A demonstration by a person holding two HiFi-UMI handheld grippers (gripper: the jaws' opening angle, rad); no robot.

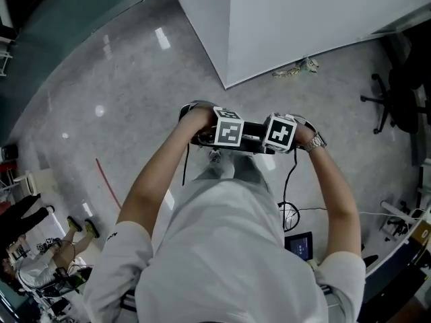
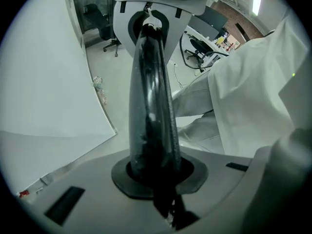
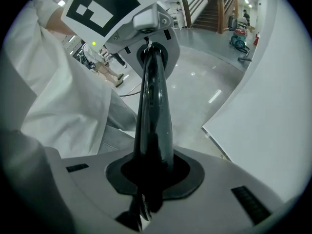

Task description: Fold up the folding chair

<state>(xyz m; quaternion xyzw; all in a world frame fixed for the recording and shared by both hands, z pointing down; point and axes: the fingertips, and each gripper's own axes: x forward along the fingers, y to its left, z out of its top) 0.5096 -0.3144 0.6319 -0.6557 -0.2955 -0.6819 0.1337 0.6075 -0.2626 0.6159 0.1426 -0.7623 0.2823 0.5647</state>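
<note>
Seeing almost none of the folding chair (image 1: 253, 134) from the head view: hiding under the arms and white shirt (image 1: 229, 247), showing only a short dark stretch between the marker cubes (image 1: 227, 130). Not making out seat, legs, or whether folded or open. Tong tips also sitting out of sight under those cubes from above.

Clamping narrow on a black tube (image 2: 151, 106) with the left tongs (image 2: 155, 177), jaws wrapping it. Doing the same with the right tongs (image 3: 152, 172), just beside, further along the same tube. Looking glossy, round, slightly curved, running straight from one pair into the other.

Beyond the tongs: white panel (image 1: 303, 19) standing on the floor. Well off to the right: black office chair (image 1: 397, 99).
</note>
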